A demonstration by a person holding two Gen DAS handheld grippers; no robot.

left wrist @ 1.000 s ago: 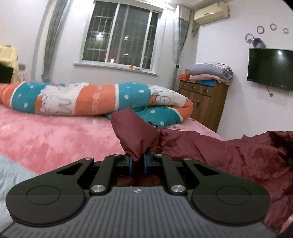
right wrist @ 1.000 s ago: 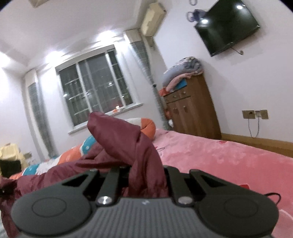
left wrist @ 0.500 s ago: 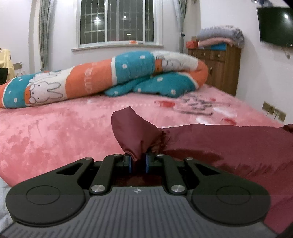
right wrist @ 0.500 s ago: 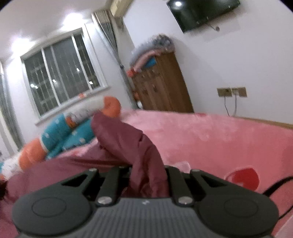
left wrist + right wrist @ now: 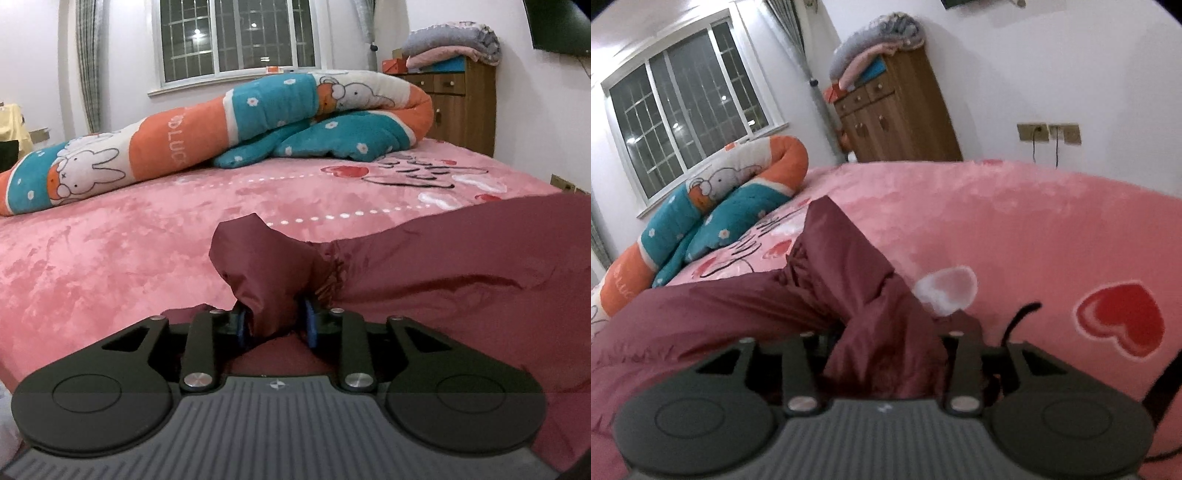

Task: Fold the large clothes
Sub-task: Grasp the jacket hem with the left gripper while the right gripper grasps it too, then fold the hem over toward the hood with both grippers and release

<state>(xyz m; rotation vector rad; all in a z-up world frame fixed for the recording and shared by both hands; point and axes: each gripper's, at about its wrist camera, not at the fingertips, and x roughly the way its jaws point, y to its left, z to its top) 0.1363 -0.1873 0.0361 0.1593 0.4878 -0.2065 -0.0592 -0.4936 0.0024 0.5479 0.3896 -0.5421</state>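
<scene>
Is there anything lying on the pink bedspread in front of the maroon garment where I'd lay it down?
Nothing visible. The pink plush bedspread ahead of the shiny maroon garment is bare; the rolled orange-and-teal rabbit-print quilt lies farther back near the window. Left gripper and right gripper both clamp the garment.

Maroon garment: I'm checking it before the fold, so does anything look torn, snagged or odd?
No damage shows. The maroon garment is pinched in both the left gripper and right gripper, its bunched corners poking up above the pink bedspread.
</scene>
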